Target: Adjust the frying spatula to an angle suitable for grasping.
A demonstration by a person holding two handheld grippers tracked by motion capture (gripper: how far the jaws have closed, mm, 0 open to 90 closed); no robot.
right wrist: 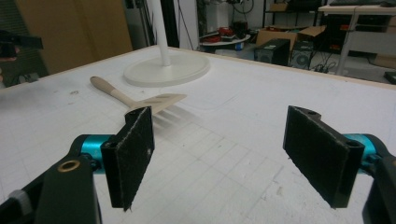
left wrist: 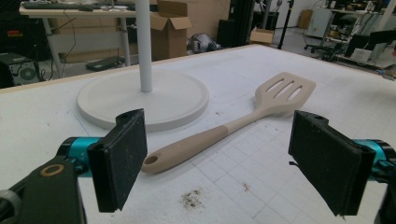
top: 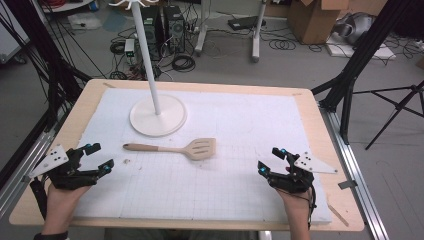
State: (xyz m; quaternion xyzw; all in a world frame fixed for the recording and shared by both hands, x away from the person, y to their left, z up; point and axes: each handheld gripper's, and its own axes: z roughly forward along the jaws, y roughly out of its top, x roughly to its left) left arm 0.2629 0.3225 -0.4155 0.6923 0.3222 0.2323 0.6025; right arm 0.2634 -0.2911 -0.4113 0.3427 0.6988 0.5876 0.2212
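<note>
Spatula [top: 175, 148] lies flat mid-bench on white gridded mat [top: 240, 125], handle end toward left edge, slotted blade toward middle. Just in front of round base of white stand [top: 158, 115], apart from it. Looks light, stiff, likely smooth silicone or plastic; handle rounded, may roll or slip under pinch. Best hold judged mid-handle, across its narrow width.

Left gripper [top: 98, 157] near front-left corner, jaws spread, empty, facing handle end. Right gripper [top: 270, 159] near front-right, jaws spread, empty. Small crumbs [left wrist: 191, 198] on mat near left gripper.
</note>
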